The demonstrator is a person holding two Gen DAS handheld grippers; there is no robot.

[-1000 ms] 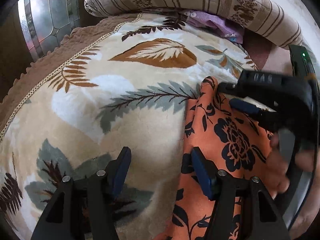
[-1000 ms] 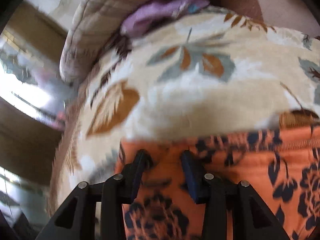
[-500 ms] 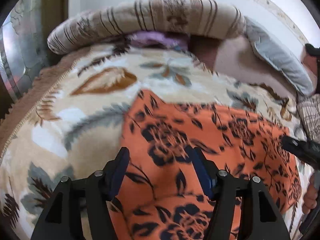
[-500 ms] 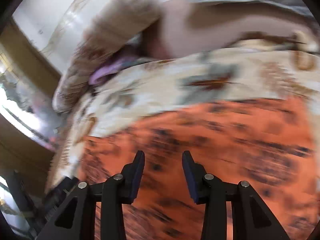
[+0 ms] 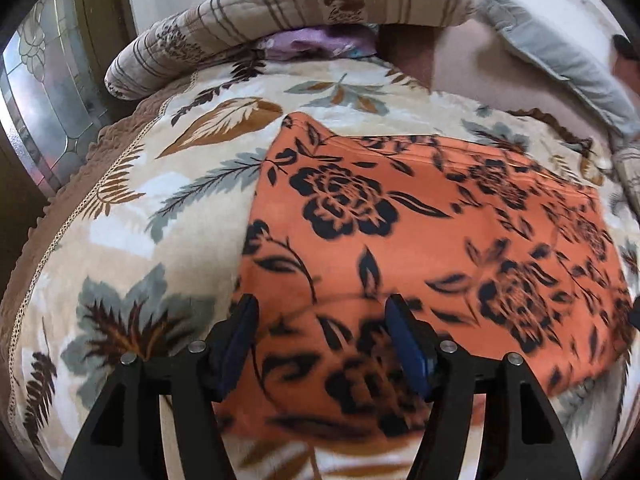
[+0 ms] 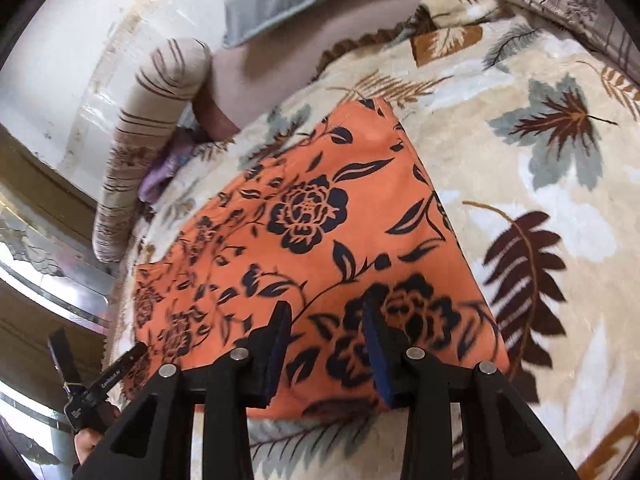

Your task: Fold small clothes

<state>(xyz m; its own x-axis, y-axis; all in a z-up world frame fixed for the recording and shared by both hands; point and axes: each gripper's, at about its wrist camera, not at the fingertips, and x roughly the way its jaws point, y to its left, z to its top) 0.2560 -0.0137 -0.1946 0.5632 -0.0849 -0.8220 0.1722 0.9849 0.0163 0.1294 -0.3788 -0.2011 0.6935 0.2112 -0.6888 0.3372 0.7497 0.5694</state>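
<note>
An orange garment with black flowers (image 5: 420,240) lies flat and spread on the leaf-patterned blanket (image 5: 140,220). It also shows in the right wrist view (image 6: 320,240). My left gripper (image 5: 320,320) is open and empty, hovering over the garment's near left part. My right gripper (image 6: 326,324) is open and empty, hovering above the garment's near edge. The left gripper's body (image 6: 100,384) shows at the lower left of the right wrist view.
A striped rolled quilt (image 5: 300,8) lies along the far side with a purple cloth (image 5: 312,40) tucked under it. A grey pillow (image 5: 560,60) lies at the far right. A glass door (image 5: 36,112) stands to the left of the bed.
Both grippers have pulled back and up from the garment. The garment now lies spread flat; earlier the right gripper was low at its far edge.
</note>
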